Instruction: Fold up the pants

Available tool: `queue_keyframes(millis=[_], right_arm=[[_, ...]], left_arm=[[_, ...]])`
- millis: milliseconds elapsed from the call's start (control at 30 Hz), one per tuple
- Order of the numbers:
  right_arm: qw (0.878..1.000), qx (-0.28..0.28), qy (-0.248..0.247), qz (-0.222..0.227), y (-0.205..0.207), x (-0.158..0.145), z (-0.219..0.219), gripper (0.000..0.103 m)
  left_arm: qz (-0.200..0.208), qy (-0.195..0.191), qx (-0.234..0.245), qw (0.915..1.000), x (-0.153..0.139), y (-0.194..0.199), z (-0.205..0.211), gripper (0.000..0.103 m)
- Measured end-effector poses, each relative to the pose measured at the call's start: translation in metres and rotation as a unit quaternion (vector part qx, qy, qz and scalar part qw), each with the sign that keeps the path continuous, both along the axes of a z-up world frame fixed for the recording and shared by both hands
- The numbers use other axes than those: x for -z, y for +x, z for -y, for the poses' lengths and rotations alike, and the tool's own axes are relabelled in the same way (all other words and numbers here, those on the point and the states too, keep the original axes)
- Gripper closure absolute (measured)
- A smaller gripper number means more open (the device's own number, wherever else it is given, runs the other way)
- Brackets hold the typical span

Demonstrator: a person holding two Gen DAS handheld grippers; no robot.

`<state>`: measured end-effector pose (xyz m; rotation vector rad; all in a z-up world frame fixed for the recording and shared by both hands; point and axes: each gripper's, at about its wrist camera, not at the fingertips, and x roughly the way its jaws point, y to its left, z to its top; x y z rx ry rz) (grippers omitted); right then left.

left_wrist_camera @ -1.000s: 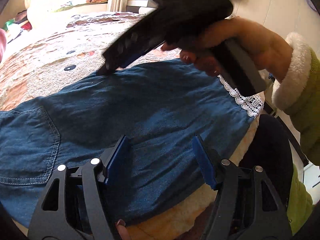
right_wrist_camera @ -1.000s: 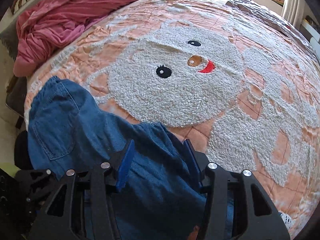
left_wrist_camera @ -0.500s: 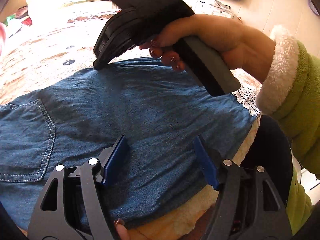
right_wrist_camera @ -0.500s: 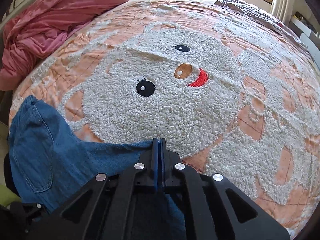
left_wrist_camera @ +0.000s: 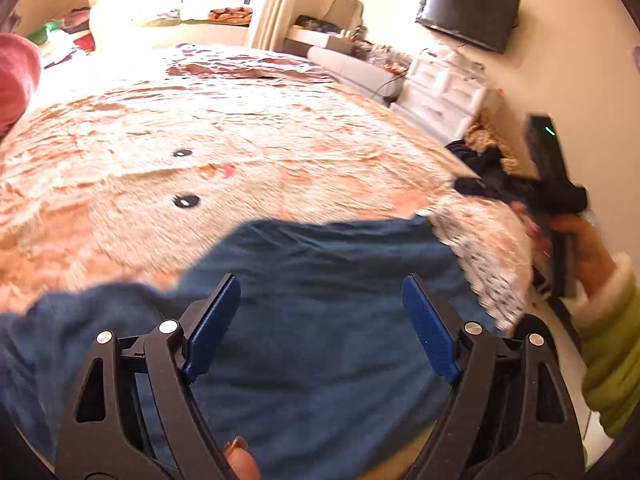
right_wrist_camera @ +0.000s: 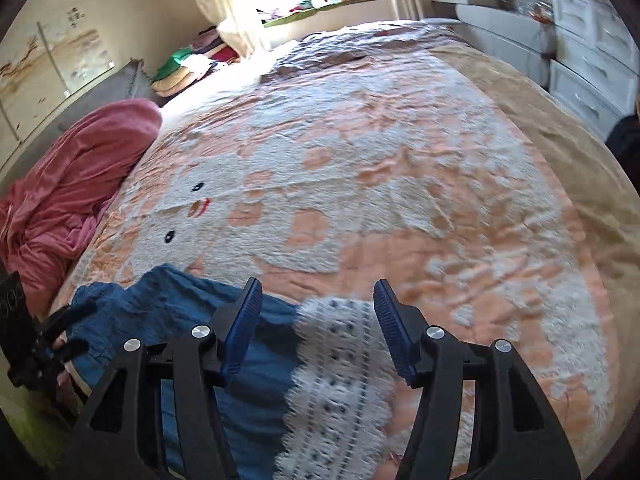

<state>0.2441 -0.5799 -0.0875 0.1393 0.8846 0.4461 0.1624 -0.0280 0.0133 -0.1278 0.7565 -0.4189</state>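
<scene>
Blue denim pants (left_wrist_camera: 320, 344) with a white lace hem (left_wrist_camera: 492, 292) lie flat near the front edge of the bed. My left gripper (left_wrist_camera: 322, 312) hovers over the middle of them, jaws opening, nothing between the pads. In the right wrist view my right gripper (right_wrist_camera: 318, 312) hangs above the lace hem (right_wrist_camera: 340, 368), where it meets the denim (right_wrist_camera: 172, 304). Its jaws are opening too, with no cloth pinched. A hand (left_wrist_camera: 580, 248) in a green, fleece-cuffed sleeve holds that gripper off the bed's right side.
The bed wears a fluffy peach and white cartoon-face cover (right_wrist_camera: 360, 184). A crumpled pink blanket (right_wrist_camera: 68, 200) lies at its left side. White drawers (left_wrist_camera: 448, 88) and dark clothes on the floor (left_wrist_camera: 480, 156) stand beyond the right edge, and a wall TV (left_wrist_camera: 468, 12) hangs above them.
The right gripper shut at the far fold of the denim, then swung away to the right, off the pants toward the hem, and opened. The left gripper rose and its jaws widened.
</scene>
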Motion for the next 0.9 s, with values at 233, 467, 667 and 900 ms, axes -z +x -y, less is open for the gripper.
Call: queue_keyframes(millis=[233,467,667,900], right_arm=[[0.999,0.010,0.019,-0.043,0.003,0.040,0.012,0.046],[0.999,0.003,0.006,-0.036,0.002,0.061,-0.007,0.050],[0.998,-0.038,-0.045,0.026,-0.026,0.054,-0.032,0.084],[0.990,-0.034,-0.075,0.118,-0.028,0.008,-0.034,0.085]], left_arm=[[-0.104,0.054,-0.081,0.9898,0.032,0.085,-0.014,0.027],[-0.138,0.036,-0.093,0.9854,0.058,0.102,-0.015,0.050],[-0.117,0.042,-0.078,0.9891,0.057,0.096,0.001,0.082],[-0.073,0.091,-0.094,0.9887,0.053,0.096,0.011,0.082]])
